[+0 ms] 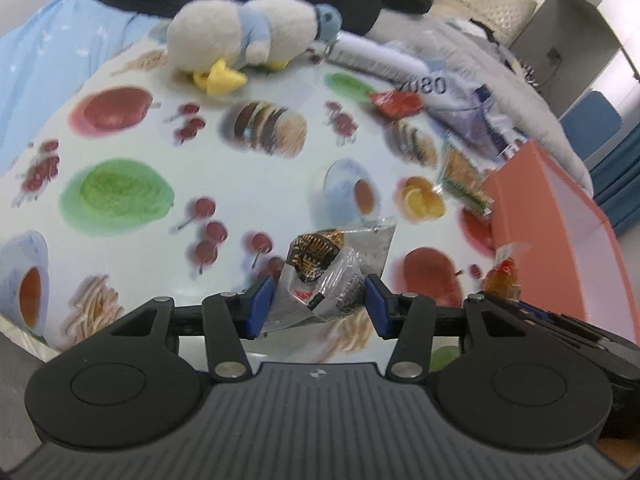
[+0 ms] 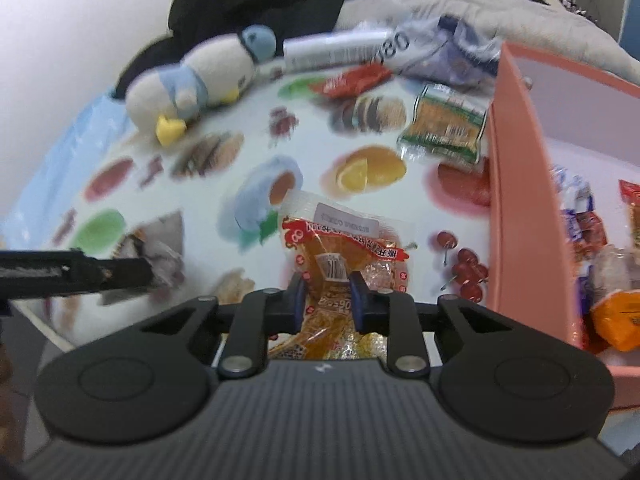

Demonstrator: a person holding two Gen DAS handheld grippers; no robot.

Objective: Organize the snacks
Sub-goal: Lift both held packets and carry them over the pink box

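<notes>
A crumpled silver and black snack packet (image 1: 332, 264) sits between the blue pads of my left gripper (image 1: 318, 304), which is shut on it just above the printed tablecloth (image 1: 132, 128). My right gripper (image 2: 329, 300) is shut on a clear packet with an orange snack (image 2: 344, 248) that lies on the cloth beside the pink box (image 2: 516, 200). In the right wrist view the left gripper's black finger (image 2: 100, 274) and its silver packet (image 2: 160, 248) show at the left. The orange packet (image 1: 505, 276) also shows at the lower right of the left wrist view.
The pink box (image 1: 560, 220) holds several snacks (image 2: 588, 236). A green packet (image 2: 444, 128) and a red packet (image 2: 352, 80) lie on the cloth farther back. A plush penguin (image 2: 192, 84), a white tube (image 2: 336, 52) and a blue plastic bag (image 2: 452, 52) line the far edge.
</notes>
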